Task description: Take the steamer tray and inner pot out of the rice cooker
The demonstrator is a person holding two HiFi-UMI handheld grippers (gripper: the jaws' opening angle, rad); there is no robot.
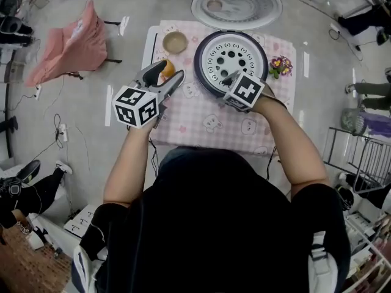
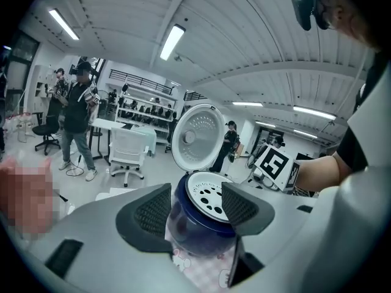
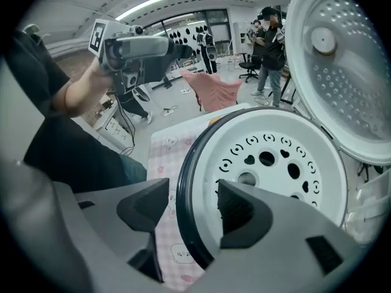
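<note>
A dark blue rice cooker (image 1: 200, 66) stands on the pink checked cloth with its lid (image 1: 237, 3) swung back. A white steamer tray (image 1: 231, 57) with holes fills its mouth and hides the inner pot. My right gripper (image 1: 231, 78) points steeply down at the cooker's near rim. In the right gripper view it (image 3: 192, 209) is open, one jaw outside the rim (image 3: 186, 182) and the other over the tray (image 3: 275, 163). My left gripper (image 1: 166, 77) hovers left of the cooker, open and empty. In the left gripper view the cooker (image 2: 195, 224) shows beyond the jaws.
A tan bowl (image 1: 175, 41) and an orange fruit (image 1: 166, 68) sit on the cloth left of the cooker, a small bunch of flowers (image 1: 281, 65) to its right. A pink-draped chair (image 1: 70, 44) stands to the left. People stand in the room behind.
</note>
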